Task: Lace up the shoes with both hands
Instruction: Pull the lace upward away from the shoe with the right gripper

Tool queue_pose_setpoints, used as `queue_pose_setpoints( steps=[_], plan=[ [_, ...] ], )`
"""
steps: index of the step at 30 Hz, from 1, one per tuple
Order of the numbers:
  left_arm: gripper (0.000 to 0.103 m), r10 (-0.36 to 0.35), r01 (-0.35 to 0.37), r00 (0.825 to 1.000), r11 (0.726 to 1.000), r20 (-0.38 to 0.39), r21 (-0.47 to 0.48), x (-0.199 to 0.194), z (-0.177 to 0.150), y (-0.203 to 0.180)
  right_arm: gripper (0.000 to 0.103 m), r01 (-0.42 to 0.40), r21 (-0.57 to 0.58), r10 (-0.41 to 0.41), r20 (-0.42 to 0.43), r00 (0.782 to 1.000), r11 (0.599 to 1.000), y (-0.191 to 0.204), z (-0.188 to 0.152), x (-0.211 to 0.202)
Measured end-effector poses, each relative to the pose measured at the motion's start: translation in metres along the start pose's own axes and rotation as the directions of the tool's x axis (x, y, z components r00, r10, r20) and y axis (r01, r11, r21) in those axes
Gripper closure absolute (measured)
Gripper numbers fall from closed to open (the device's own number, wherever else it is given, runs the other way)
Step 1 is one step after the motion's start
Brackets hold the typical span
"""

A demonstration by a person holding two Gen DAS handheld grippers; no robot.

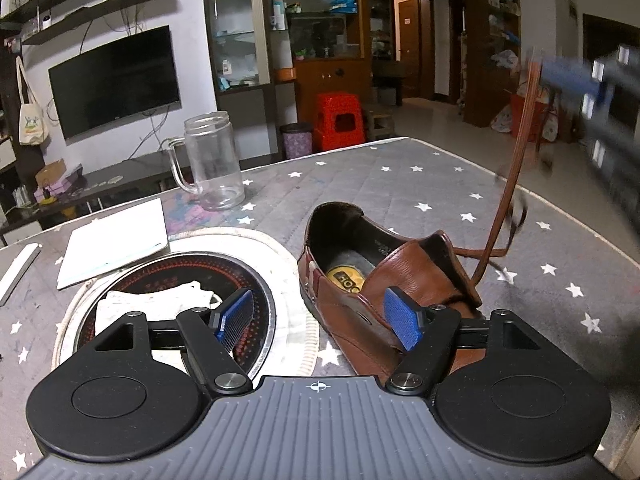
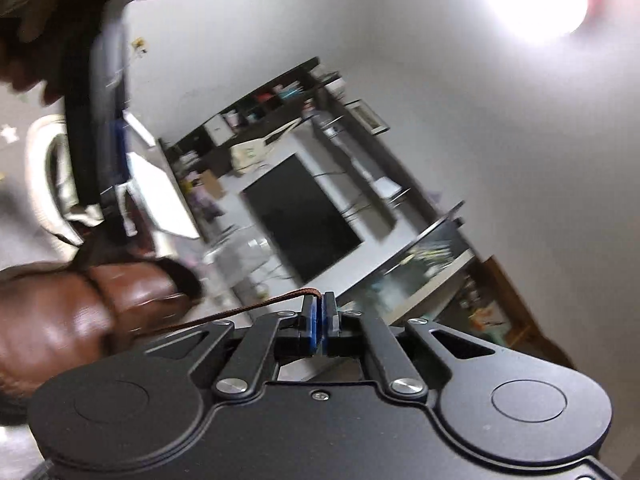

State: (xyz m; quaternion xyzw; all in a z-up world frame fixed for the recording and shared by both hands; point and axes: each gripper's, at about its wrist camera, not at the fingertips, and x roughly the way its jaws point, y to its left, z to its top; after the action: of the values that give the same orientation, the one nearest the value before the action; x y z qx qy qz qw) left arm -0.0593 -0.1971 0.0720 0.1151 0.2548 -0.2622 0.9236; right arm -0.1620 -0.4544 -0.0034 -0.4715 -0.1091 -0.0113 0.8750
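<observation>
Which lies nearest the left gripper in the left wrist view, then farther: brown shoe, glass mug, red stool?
1. Brown shoe, right at the left gripper, against its right pad.
2. Glass mug, farther back, left of centre.
3. Red stool, on the floor beyond the table.

A table [image 1: 400, 184] covered with a grey star-print cloth carries a brown leather shoe [image 1: 360, 276], a clear glass mug [image 1: 212, 160], a white notebook [image 1: 116, 240], and a round inset cooktop [image 1: 256, 264] holding a white rag [image 1: 152, 304].
</observation>
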Motion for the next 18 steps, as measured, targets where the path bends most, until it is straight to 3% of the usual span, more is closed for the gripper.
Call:
queue_pose_setpoints(
  steps=[4, 9, 11, 14, 18],
  plan=[
    [0.03, 0.01, -0.01, 1.0, 1.0, 0.002, -0.002, -0.001, -0.001, 0.001, 0.101, 0.102, 0.006, -0.102, 0.03, 0.994, 0.995, -0.028, 0.009, 0.005],
    [0.03, 0.011, -0.011, 1.0, 1.0, 0.004, -0.002, -0.002, -0.001, -0.002, 0.101, 0.149, -0.003, -0.149, 0.018, 0.989, 0.989, -0.047, 0.009, 0.011],
    [0.03, 0.005, -0.005, 1.0, 1.0, 0.006, 0.002, -0.004, -0.001, -0.004, 0.101, 0.14, -0.009, -0.14, -0.007, 0.99, 0.99, -0.046, 0.005, 0.009],
    [0.03, -0.002, 0.002, 1.0, 1.0, 0.009, 0.014, -0.008, -0.002, -0.009, 0.101, 0.057, 0.005, -0.056, -0.109, 0.992, 0.998, -0.044, -0.005, 0.015],
    [0.03, -0.004, 0.004, 1.0, 1.0, 0.011, 0.029, -0.013, -0.002, -0.013, 0.1, -0.056, 0.072, 0.071, -0.214, 0.974, 0.996, -0.038, -0.016, 0.019]
  ],
)
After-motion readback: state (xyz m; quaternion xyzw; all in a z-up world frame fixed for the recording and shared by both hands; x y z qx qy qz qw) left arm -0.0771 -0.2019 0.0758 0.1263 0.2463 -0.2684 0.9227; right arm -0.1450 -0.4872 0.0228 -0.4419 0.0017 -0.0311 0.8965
